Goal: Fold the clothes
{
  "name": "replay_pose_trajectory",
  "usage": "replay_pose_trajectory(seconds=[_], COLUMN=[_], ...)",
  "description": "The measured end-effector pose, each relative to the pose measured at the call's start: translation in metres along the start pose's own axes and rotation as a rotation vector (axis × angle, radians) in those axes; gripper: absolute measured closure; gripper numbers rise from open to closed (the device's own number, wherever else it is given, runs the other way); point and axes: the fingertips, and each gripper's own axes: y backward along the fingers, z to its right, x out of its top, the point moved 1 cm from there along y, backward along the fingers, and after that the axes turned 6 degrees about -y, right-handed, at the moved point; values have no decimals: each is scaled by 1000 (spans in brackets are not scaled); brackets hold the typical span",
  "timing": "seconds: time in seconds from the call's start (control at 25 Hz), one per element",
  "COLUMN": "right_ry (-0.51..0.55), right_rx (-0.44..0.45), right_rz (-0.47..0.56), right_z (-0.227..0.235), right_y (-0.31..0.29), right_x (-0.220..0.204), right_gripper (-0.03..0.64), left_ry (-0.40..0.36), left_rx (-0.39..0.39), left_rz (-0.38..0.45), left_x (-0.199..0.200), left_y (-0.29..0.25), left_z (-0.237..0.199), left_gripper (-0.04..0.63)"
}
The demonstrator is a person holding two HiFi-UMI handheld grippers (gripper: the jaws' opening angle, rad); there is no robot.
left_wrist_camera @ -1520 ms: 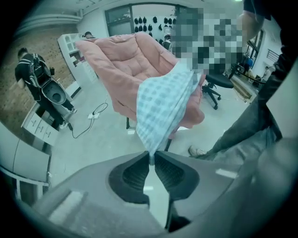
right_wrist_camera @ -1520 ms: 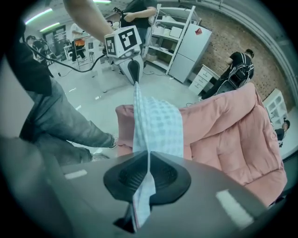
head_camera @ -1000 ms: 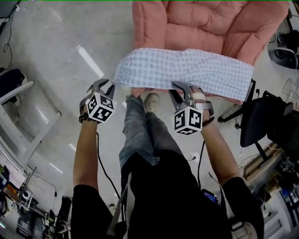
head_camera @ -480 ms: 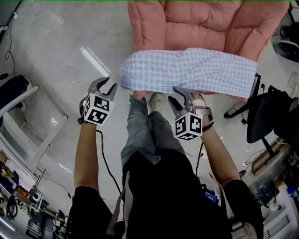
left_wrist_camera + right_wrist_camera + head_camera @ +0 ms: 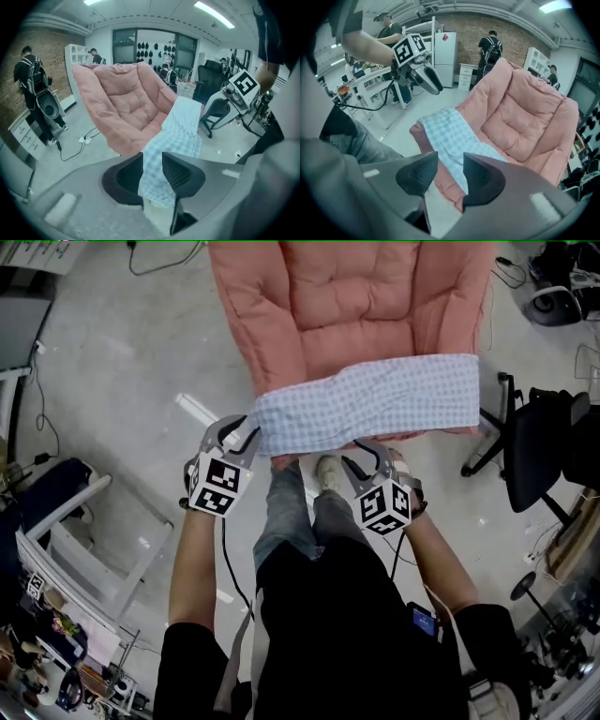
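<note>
Fabric partly covered the tips of the left hand-held gripper (image 5: 236, 427) in the head view. The checked garment (image 5: 375, 399) lay across the front edge of the pink armchair (image 5: 347, 296), whose back the frame cut off. The right hand-held gripper (image 5: 367, 454) hung just below that edge, over grey floor (image 5: 122, 362).

In the left gripper view, the jaws pinched the garment's corner (image 5: 154, 178).

In the right gripper view, the jaws had just been opening and stood apart with nothing between them. A brick wall (image 5: 487, 28) closed off the room.
</note>
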Motion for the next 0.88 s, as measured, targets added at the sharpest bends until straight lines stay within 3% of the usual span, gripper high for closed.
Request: replay_pose_trajectory(seconds=[0.28,0.44,0.76,0.88], right_ry=[-31,-158,-503,-653], right_rx=[-86,-163,-385,-463], right_rz=[-22,1,236,290], right_z=[55,89,131,127], right_y=[66,90,120,119], right_x=[10,35,64,65], right_gripper=[446,449,456,459], left_ry=[14,9,-148,-267], left_rx=[-70,-140,-265,-337], left_rz=[121,173,219,228], left_x=[104,147,220,236], left_y=[12,23,22,14], left_z=[19,6,-6,-11], left_gripper=[462,462,469,469])
